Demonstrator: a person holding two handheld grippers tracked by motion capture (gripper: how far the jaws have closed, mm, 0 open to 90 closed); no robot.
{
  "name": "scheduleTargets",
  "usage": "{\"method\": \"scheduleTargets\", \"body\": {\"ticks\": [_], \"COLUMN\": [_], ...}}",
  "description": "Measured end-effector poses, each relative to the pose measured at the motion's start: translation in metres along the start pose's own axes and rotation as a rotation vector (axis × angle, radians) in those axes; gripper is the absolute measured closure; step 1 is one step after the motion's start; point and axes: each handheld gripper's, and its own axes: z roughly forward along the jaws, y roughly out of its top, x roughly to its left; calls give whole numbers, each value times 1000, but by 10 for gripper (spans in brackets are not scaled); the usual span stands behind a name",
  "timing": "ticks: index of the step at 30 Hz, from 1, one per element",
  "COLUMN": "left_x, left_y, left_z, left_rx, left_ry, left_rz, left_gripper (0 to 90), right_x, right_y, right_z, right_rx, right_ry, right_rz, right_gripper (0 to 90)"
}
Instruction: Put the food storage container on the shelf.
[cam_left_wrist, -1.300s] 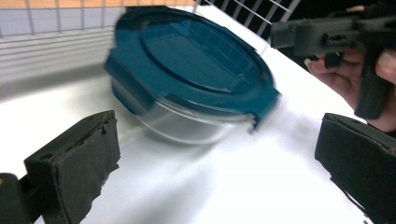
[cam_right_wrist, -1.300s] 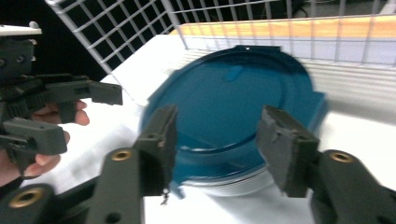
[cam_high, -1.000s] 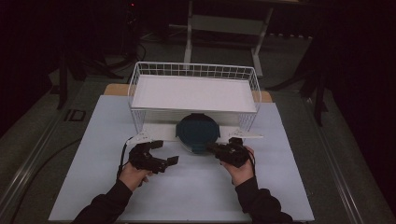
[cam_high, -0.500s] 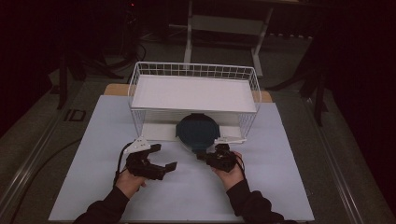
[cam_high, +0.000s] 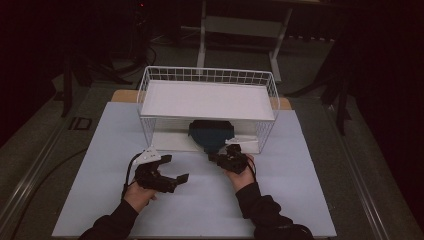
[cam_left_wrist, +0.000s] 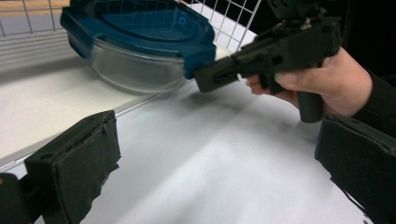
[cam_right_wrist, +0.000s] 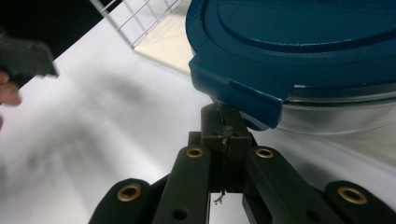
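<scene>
Teal lid (cam_right_wrist: 299, 42), clear bowl (cam_left_wrist: 135, 70) — white wire basket (cam_high: 210, 77), seemingly.

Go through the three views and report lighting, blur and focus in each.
High view: table lit, surroundings nearly black, wire basket sharp. Left gripper view: its near pads are soft, the glass container shows pale reflections. Right gripper view: white surface smeared with blurred shadows, blue lid fairly crisp.

Clear glass container (cam_left_wrist: 135, 70), glossy plastic lid (cam_left_wrist: 140, 23)
</scene>
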Motion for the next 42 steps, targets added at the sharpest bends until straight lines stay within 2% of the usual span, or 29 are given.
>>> {"method": "scheduleTargets", "body": {"ticks": [3, 13, 14, 17, 19, 21, 23, 24, 30, 33, 36, 42], "left_x": [-1, -1, -1, -1, -2, -3, -5, -6, -12, -13, -14, -16], "left_y": [0, 0, 0, 0, 0, 0, 0, 1, 0, 0, -2, -4], "left_z": [0, -1, -1, -2, -2, -3, -5, -5, -9, -10, -11, -10], "left_rx": [-2, -10, -9, -9, -9, -17, -18, -22, -25, -26, -28, -22], "left_ry": [-3, -7, -7, -6, -9, -15, -13, -16, -18, -22, -30, -36], "left_rz": [3, -3, 1, 1, 1, 4, 14, 15, 39, 39, 35, 48], "left_gripper": [3, 3, 3, 3, 3, 3, 3, 3, 3, 3, 3, 3], "right_x": [-1, -14, -16, -14, -13, -8, -6, 0, 11, 14, 17, 16], "right_y": [3, 15, 16, 16, 15, 14, 14, 11, -1, -9, -17, -34], "right_z": [3, 10, 11, 12, 11, 8, 6, -1, -20, -31, -43, -66], "right_rx": [3, -12, -8, -10, -16, -20, -25, -36, -70, -97, -109, -119], "right_ry": [-15, -47, -32, -40, -32, -6, 0, 27, 94, 113, 94, 73], "right_rz": [-9, 19, 24, 7, 8, -7, -23, -44, -81, -73, -111, -133], "right_gripper": [899, 899, 899, 895, 840, 696, 661, 541, 227, 198, 177, 178]}}
